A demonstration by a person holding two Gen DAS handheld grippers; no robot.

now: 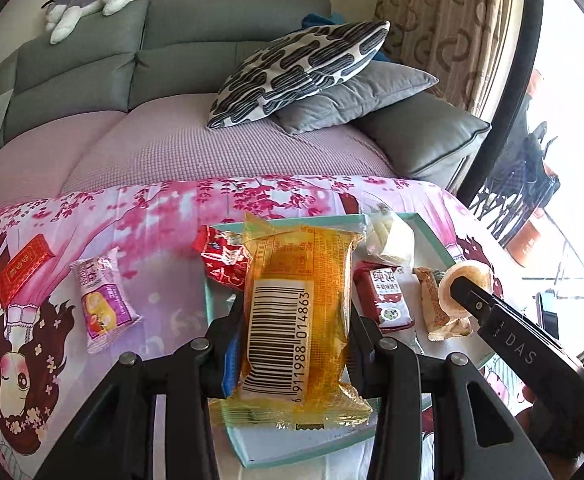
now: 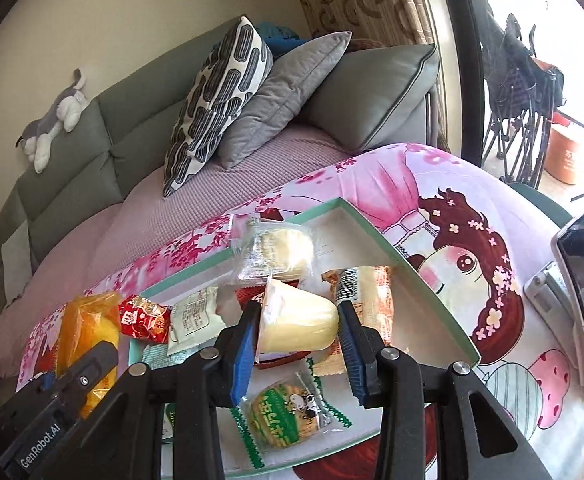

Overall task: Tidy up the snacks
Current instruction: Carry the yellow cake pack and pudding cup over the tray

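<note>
two grippers carry snacks over a shallow mint-edged box lid on a cartoon-print cloth, both loads apparently bound for it.

left wrist view: the left gripper [image 1: 295,332] clamps an orange-wrapped cake [image 1: 295,320] between its fingers, barcode up, hanging above the tray [image 1: 435,236]. ahead of the fingertips lie a red packet [image 1: 224,260] and a pale wrapped bun [image 1: 391,240]; off to the gripper's left, outside the tray, wait a purple packet [image 1: 104,300] and a red bar [image 1: 24,268]. the right gripper enters at right.

right wrist view: the right gripper [image 2: 297,340] pinches a cream jelly cup [image 2: 297,326] on its side, above the tray's contents; a green biscuit pack [image 2: 284,416] lies beneath it.

the step looks like placing. next, each load needs a bare spot, a lowering, then release.
</note>
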